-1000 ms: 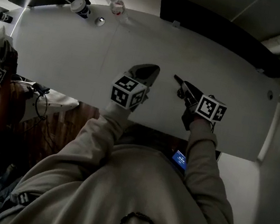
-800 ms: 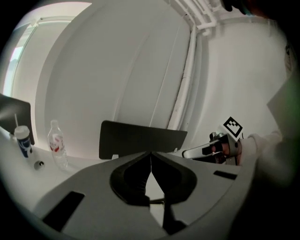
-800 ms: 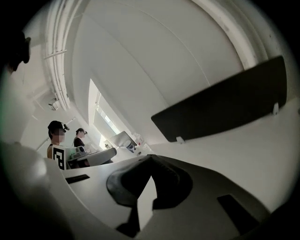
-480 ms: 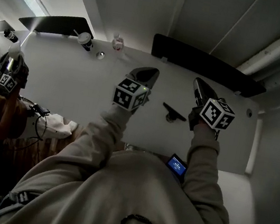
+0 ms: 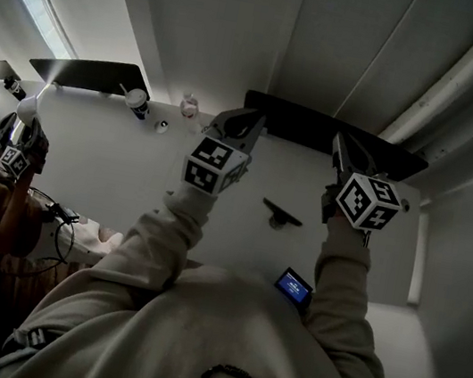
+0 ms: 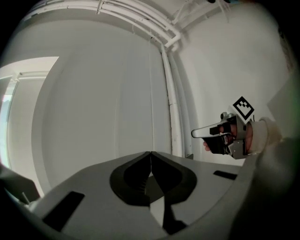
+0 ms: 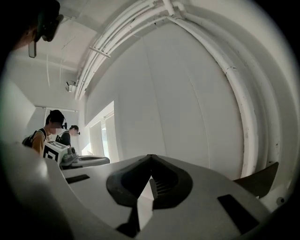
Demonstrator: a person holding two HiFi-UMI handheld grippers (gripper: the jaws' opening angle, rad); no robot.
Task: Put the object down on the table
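Note:
A small black object [image 5: 281,216] lies on the white table [image 5: 114,162], alone between my two arms. Both grippers are lifted off the table and point at the wall behind it. My left gripper [image 5: 237,126] is shut with nothing in it; its tips meet in the left gripper view [image 6: 150,153]. My right gripper [image 5: 344,152] is shut and empty too, its jaws closed in the right gripper view [image 7: 150,156]. Each gripper shows in the other's view: the right gripper [image 6: 219,133] and the left gripper [image 7: 78,161].
A cup [image 5: 136,101], a bottle [image 5: 189,105] and a small round thing [image 5: 162,125] stand at the table's far left. Dark panels [image 5: 320,126] line its back edge. A blue-screened device [image 5: 294,286] sits near my right sleeve. Another person with grippers [image 5: 11,144] is at the left.
One second ago my right gripper held the black object at the table. The object now lies free, and both grippers have risen toward the wall while the view tilted up.

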